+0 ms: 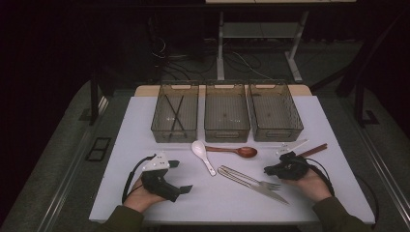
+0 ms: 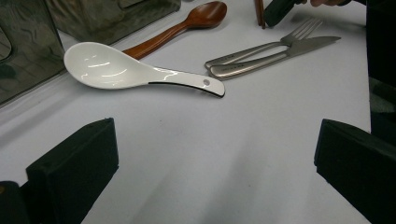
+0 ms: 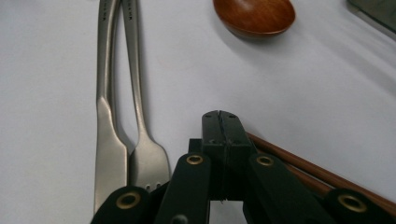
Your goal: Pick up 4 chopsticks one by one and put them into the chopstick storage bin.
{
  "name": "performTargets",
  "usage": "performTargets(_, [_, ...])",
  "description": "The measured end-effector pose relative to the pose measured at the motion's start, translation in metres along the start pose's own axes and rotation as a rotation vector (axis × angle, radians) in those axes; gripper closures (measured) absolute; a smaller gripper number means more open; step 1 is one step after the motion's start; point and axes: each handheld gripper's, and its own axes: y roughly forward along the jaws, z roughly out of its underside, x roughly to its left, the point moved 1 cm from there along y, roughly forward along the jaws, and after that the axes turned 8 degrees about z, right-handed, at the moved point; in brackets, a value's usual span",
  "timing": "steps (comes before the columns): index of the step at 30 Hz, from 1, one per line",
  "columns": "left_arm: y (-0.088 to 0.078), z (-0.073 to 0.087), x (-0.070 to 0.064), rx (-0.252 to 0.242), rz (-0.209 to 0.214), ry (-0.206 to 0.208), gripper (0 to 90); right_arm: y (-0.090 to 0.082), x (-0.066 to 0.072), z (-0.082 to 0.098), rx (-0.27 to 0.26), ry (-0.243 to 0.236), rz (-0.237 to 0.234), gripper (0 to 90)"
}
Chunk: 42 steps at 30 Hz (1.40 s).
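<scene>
1. The left gripper (image 1: 180,176) is rested on the white table (image 1: 145,116) at about 7 o'clock; its jaws are spread wide, with nothing between them.
2. In the left gripper view, bare table is seen between the 2 jaws, and a white ceramic spoon (image 2: 135,70) is seen beyond them toward 12 o'clock.
3. The right gripper (image 1: 269,170) is held at about 4 o'clock of the table; its jaws are pressed fully together, and nothing is gripped.
4. In the right gripper view, brown chopsticks (image 3: 322,175) are seen running under the closed jaws toward 4 o'clock, while a knife (image 3: 108,116) and a fork (image 3: 140,126) are laid just beside them at 9 o'clock.
5. A wooden spoon (image 3: 254,16) is laid at 12 o'clock of the right gripper.
6. 3 clear bins (image 1: 226,126) are set in a row at the table's 12 o'clock edge.
</scene>
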Motion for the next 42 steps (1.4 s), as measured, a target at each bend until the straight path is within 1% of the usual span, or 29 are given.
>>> performTargets(5, [0.0, 0.0, 0.0, -0.001, -0.001, 0.0, 0.0, 0.004, 0.004, -0.002, 0.006, -0.008, -0.004, 89.9])
performTargets(9, [0.0, 0.0, 0.0, 0.0, -0.001, 0.001, 0.0, 0.006, 0.005, -0.004, 0.003, -0.016, -0.004, 89.9])
performTargets(11, [0.0, 0.0, 0.0, 0.0, -0.003, -0.002, 0.0, 0.006, 0.005, -0.005, 0.001, -0.011, -0.004, 89.9])
performTargets(27, [0.0, 0.0, 0.0, 0.002, -0.002, 0.0, 0.0, 0.015, -0.002, -0.015, -0.02, 0.005, 0.008, 89.9])
performTargets(32, [0.0, 0.0, 0.0, 0.001, -0.002, -0.001, 0.0, 0.017, -0.003, -0.016, -0.028, 0.009, 0.011, 89.9])
performTargets(35, [0.0, 0.0, 0.0, -0.002, -0.004, -0.002, 0.0, 0.013, -0.004, -0.016, -0.041, 0.012, 0.003, 89.9])
performTargets(37, [0.0, 0.0, 0.0, 0.0, -0.003, -0.001, 0.0, 0.008, -0.008, -0.017, -0.056, 0.015, 0.009, 89.8])
performTargets(39, [0.001, 0.0, 0.0, 0.0, -0.002, -0.002, 0.0, 0.001, -0.014, -0.017, -0.074, 0.027, 0.025, 89.7])
performTargets(42, [0.002, 0.0, 0.0, 0.001, -0.002, -0.005, 0.0, -0.011, -0.028, -0.015, -0.097, 0.055, 0.063, 89.7])
